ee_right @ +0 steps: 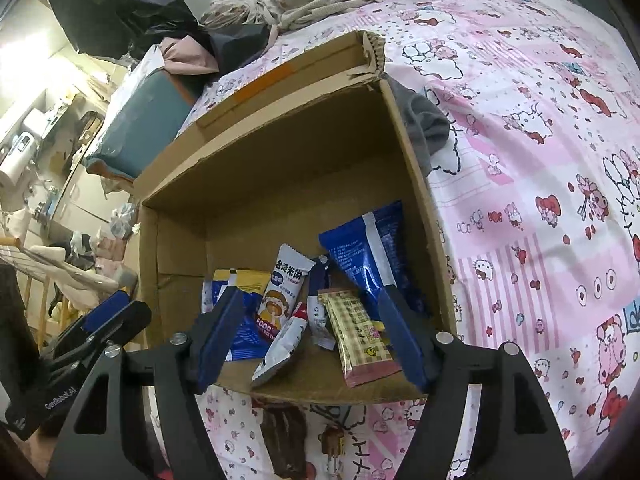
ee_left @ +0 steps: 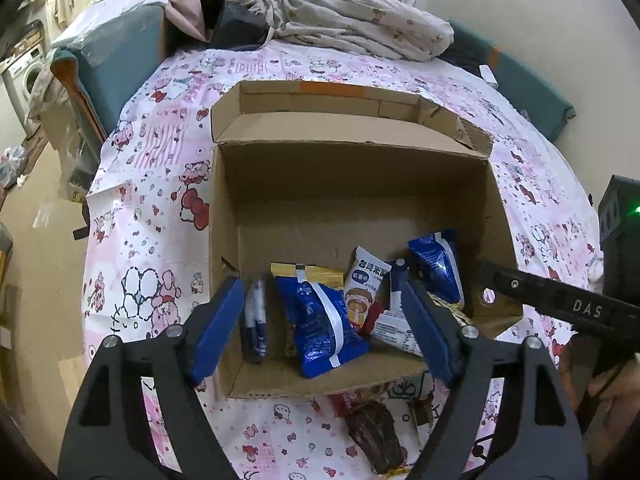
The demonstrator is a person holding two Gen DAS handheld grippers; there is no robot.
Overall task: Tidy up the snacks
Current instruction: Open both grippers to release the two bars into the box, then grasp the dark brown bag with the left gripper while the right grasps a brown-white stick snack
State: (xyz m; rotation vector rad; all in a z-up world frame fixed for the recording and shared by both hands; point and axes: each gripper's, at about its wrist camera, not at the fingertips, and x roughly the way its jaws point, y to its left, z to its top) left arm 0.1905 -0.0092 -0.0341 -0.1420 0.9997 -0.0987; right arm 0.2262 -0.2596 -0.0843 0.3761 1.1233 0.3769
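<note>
— Pink cartoon-print bedsheet [ee_left: 160, 184] fills most of what we see, with a heap of crumpled bedding [ee_left: 360, 24] at its far end and a teal cushion [ee_left: 120, 52] off to the left.

— On the sheet we have the open cardboard box [ee_left: 352, 184], its flaps folded outward. All the snacks sit bunched at its near end; the far half of the floor is bare cardboard.

— What do we count inside?

— A big blue packet [ee_left: 320, 320] lies flat on a yellow one, long axis running from near to far. A second blue packet [ee_right: 368, 256] leans upright against the right wall. A white rice-cracker pack [ee_right: 286, 284] stands tilted between them, top end up. A yellow checked bar [ee_right: 360, 336] lies lengthwise toward us, and a slim dark blue packet [ee_left: 256, 320] stands on edge by the left wall.

— And our claws?

— Our left gripper [ee_left: 320, 320] hangs released over the near edge, pads wide apart, nothing pinched. Our right gripper [ee_right: 312, 340] is likewise spread, straddling the packs without pressing them.

— Outside the box, a dark brown wrapper [ee_left: 376, 436] lies on the sheet just in front.
</note>
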